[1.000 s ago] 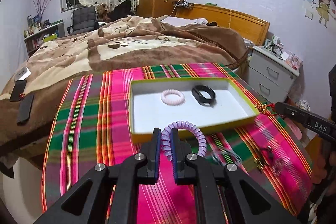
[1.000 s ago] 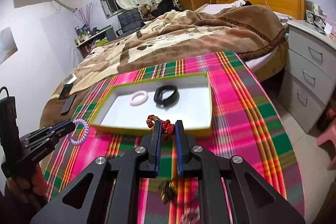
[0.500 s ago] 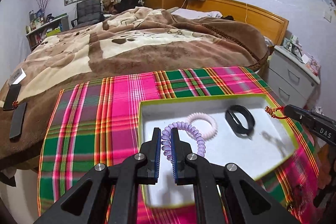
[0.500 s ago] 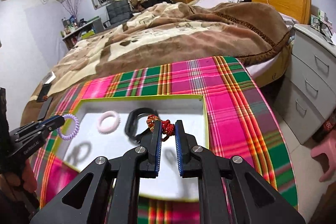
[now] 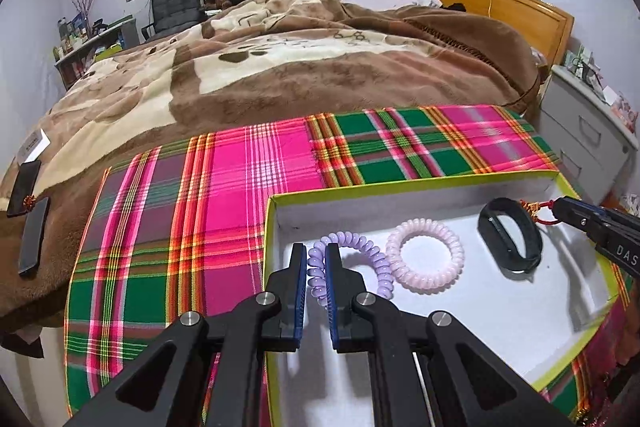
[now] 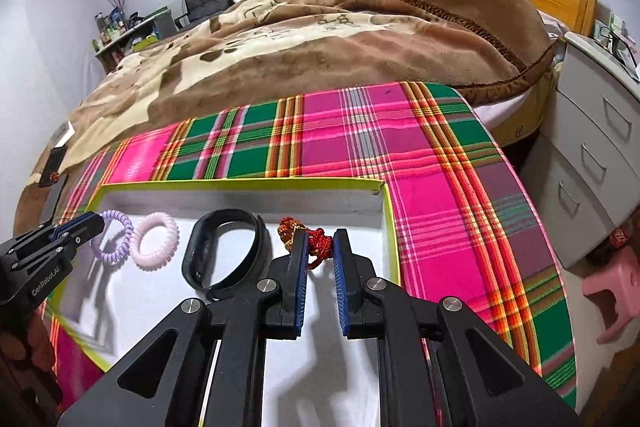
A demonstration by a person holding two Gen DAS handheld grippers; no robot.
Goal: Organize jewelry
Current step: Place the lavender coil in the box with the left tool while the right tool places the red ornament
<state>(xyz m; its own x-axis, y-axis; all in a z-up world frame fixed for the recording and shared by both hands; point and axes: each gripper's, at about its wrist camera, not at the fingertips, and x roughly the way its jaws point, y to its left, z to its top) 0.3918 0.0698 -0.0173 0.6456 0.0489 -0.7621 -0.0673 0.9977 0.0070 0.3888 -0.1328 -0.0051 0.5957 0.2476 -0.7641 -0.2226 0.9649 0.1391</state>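
A shallow white box with a yellow-green rim [image 5: 276,199] [image 6: 382,187] lies on a plaid cloth. Inside it lie a pale pink coil hair tie [image 5: 425,255] [image 6: 155,241] and a black band [image 5: 510,237] [image 6: 226,251]. My left gripper [image 5: 316,255] [image 6: 98,223] is shut on a purple coil hair tie [image 5: 352,259] [image 6: 116,241], held low over the box's left end beside the pink one. My right gripper [image 6: 320,241] [image 5: 560,205] is shut on a red and gold knotted cord ornament [image 6: 308,239] [image 5: 536,213], over the box's right end beside the black band.
The pink and green plaid cloth [image 5: 240,195] covers the foot of a bed with a brown blanket [image 5: 300,67]. Two dark phones [image 5: 30,211] lie at the left. White drawers [image 6: 600,155] and a pink stool [image 6: 612,287] stand to the right.
Both grippers moved forward and down, from the near side of the box to over its inside, each still holding its item. The box now fills the lower part of both views.
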